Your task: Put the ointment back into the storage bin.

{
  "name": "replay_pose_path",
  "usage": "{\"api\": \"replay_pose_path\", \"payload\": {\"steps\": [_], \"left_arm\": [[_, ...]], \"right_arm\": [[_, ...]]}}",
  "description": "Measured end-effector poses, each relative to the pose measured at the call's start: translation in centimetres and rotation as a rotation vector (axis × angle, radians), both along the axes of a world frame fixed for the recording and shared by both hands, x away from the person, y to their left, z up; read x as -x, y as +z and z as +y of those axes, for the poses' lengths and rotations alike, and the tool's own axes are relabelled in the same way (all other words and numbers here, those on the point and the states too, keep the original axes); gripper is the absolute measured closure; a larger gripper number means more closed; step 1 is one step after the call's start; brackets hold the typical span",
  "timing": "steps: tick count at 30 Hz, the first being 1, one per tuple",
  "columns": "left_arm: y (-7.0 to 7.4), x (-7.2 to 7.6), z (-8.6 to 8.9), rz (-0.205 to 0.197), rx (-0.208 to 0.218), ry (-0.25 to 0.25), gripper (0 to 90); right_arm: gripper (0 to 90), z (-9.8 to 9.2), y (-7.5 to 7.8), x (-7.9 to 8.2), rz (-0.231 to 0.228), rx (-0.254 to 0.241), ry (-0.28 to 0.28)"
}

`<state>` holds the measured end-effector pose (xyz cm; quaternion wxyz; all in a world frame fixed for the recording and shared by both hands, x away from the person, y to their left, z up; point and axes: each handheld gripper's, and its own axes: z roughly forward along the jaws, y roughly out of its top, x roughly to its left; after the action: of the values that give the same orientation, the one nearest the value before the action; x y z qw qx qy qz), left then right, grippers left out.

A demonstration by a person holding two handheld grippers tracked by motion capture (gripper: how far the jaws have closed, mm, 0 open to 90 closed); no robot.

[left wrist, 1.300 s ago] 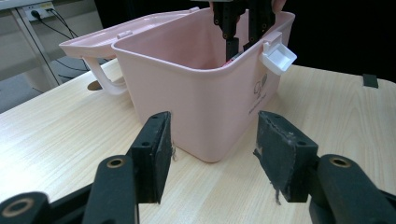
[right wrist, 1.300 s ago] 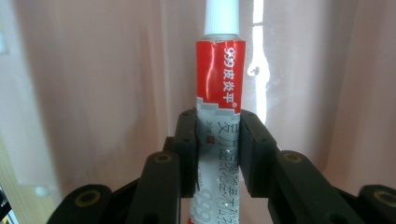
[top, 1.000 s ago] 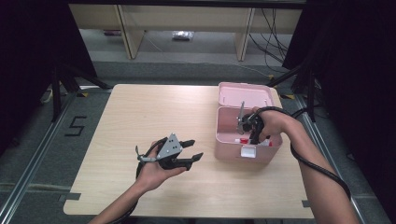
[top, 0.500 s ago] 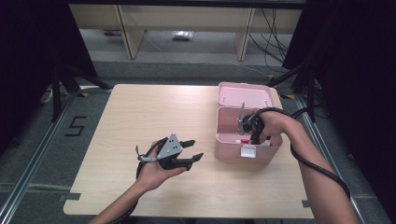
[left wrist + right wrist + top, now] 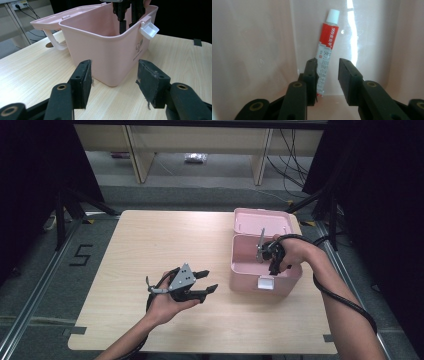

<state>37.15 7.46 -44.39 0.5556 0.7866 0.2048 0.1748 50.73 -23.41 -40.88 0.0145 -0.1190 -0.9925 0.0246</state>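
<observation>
High view. My left gripper (image 5: pixel 206 281) rests in my hand on the wooden table (image 5: pixel 135 245), its fingers (image 5: pixel 212 288) standing apart with nothing between them, pointing toward the pink box (image 5: pixel 250 277) and just short of it. The box stands at the table's right side, its lid (image 5: pixel 262 221) lying open behind it and a white latch (image 5: pixel 265 282) on the near wall. My right gripper (image 5: pixel 272 266) points down into the box; its fingers are hidden by the wall. Cables trail from both grippers.
</observation>
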Motion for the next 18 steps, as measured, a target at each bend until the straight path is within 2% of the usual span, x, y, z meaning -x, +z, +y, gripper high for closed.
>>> {"api": "replay_pose_path", "payload": {"steps": [1,2,4,5,7,8,12,15,16,18], "left_arm": [[0.0,0.0,-0.1,0.000,0.001,0.000,44.8],[0.0,0.0,-0.1,0.000,0.002,0.000,44.8],[0.0,0.0,-0.1,0.001,0.002,-0.001,44.9],[0.0,0.0,-0.2,0.001,0.002,-0.001,44.9],[0.0,0.0,-0.2,-0.002,-0.001,-0.006,45.0],[-0.1,0.0,-0.3,0.000,0.001,-0.006,45.1],[-0.1,0.0,-0.5,0.001,-0.002,-0.013,45.8],[-0.1,0.1,-0.7,-0.001,0.011,-0.016,47.0],[-0.1,0.1,-0.8,-0.003,0.012,-0.017,47.7],[0.0,0.1,-0.8,-0.014,0.014,-0.024,48.7]], "right_arm": [[69.6,0.0,0.1,0.0,-0.008,-0.005,0.001],[69.7,0.0,0.2,0.1,-0.006,-0.003,-0.022],[69.7,-0.1,0.4,0.0,-0.022,-0.014,-0.011],[69.7,-0.2,0.4,-0.2,-0.035,-0.044,0.027],[69.6,-0.4,0.6,-0.2,-0.044,-0.052,0.014],[69.4,-0.5,0.7,-0.3,-0.055,-0.059,0.027],[68.4,-0.8,1.5,-0.1,-0.085,-0.082,-0.037],[65.4,-1.3,2.1,-0.4,-0.126,-0.117,-0.036],[64.6,-1.4,2.3,-0.2,-0.129,-0.116,-0.063],[62.8,-1.7,2.6,-0.3,-0.156,-0.134,-0.061]]}}
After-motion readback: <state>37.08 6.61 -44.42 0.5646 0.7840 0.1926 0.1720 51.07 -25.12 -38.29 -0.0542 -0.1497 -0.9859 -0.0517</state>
